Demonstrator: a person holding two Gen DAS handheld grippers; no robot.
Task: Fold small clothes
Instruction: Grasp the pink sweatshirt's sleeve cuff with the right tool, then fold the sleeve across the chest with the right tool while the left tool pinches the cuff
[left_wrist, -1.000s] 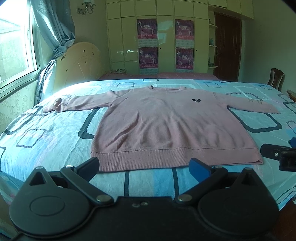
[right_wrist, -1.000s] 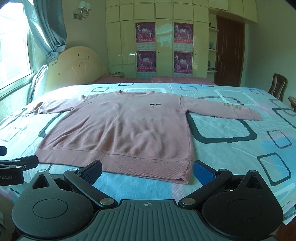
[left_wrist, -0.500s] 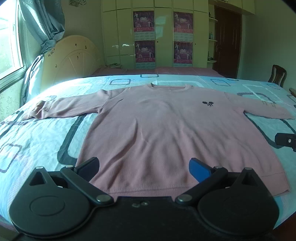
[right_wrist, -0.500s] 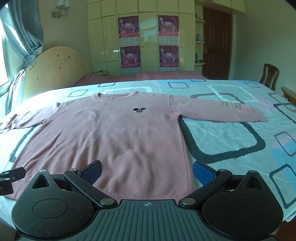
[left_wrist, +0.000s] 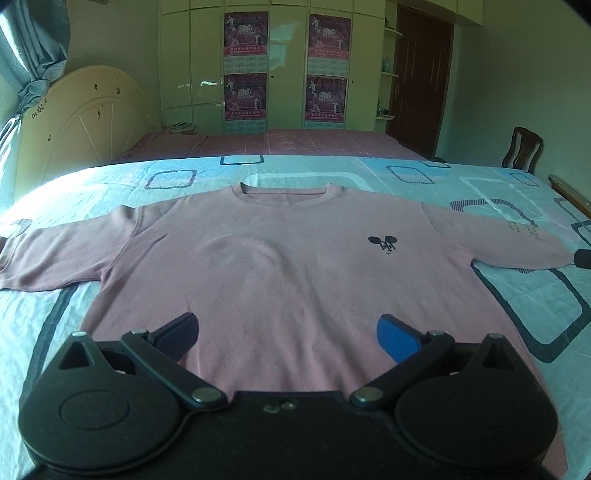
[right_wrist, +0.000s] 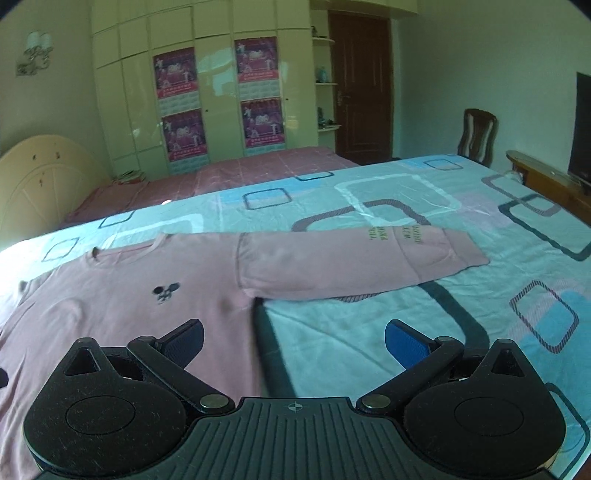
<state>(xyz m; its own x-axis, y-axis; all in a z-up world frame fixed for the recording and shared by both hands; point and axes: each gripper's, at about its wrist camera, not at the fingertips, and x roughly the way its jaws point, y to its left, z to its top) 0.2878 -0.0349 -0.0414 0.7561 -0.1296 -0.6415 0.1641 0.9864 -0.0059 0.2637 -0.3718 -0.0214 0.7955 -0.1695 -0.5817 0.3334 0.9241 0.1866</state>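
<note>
A pink long-sleeved sweater lies flat and face up on the bed, spread out over a light blue sheet printed with rounded squares. Its round neckline points toward the wardrobe on the far wall, and both sleeves stretch straight out to the sides. A small dark embroidered emblem sits on the chest, and pale lettering runs across the sleeve near its cuff. The knit looks smooth, with only faint ripples in the body.

The left gripper hovers over the lower body of the sweater, its fingers spread wide apart with nothing between them. The right gripper hovers over the sweater's side edge below the armpit, fingers likewise wide apart and empty, one over the knit and one over bare sheet.
</note>
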